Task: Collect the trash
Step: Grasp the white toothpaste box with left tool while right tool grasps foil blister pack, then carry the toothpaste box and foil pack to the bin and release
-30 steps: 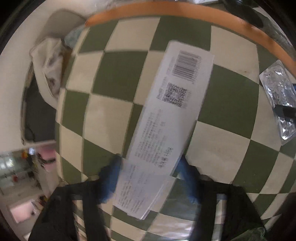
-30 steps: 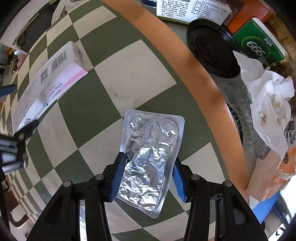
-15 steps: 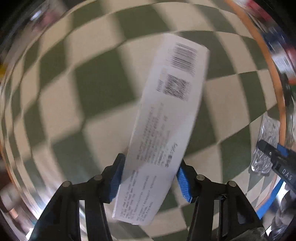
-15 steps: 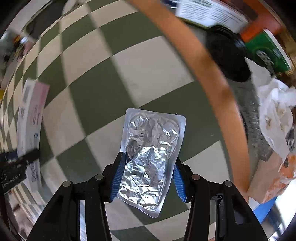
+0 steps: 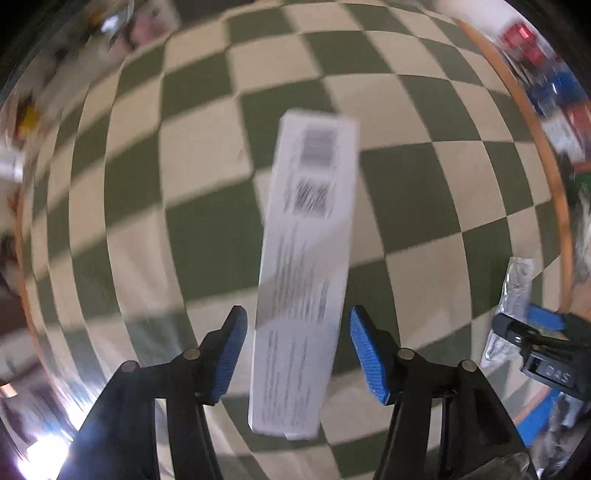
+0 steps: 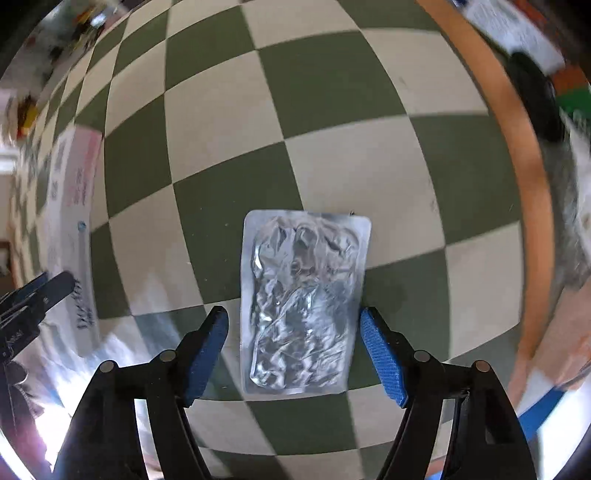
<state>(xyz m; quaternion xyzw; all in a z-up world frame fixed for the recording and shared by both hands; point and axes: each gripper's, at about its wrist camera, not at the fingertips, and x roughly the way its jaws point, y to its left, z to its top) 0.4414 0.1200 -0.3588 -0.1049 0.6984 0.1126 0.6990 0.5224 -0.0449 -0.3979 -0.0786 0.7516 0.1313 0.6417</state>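
Observation:
A long white box (image 5: 306, 266) with a barcode sits between the blue pads of my left gripper (image 5: 297, 314). The jaws are opening, with a gap on each side of the box. A crumpled silver foil pouch (image 6: 303, 302) sits between the pads of my right gripper (image 6: 294, 312). Those jaws are opening too; the left pad is clear of the pouch and the right pad is just beside its edge. Both grippers point down at the green-and-cream checkered cloth (image 6: 221, 110). In the left wrist view, the right gripper (image 5: 535, 343) and the pouch (image 5: 513, 295) show at the right edge.
The table's orange rim (image 6: 517, 147) curves along the right. Beyond it lie a black round lid (image 6: 535, 103), a green box (image 6: 576, 103), a white printed box (image 6: 509, 29) and crumpled paper. The left gripper (image 6: 33, 299) and the white box (image 6: 70, 221) are at the left edge.
Both pairs of jaws have spread off what they held: the box and the pouch now have gaps beside them. Both hands slid across the cloth. The left one rolled, so the box points up the view.

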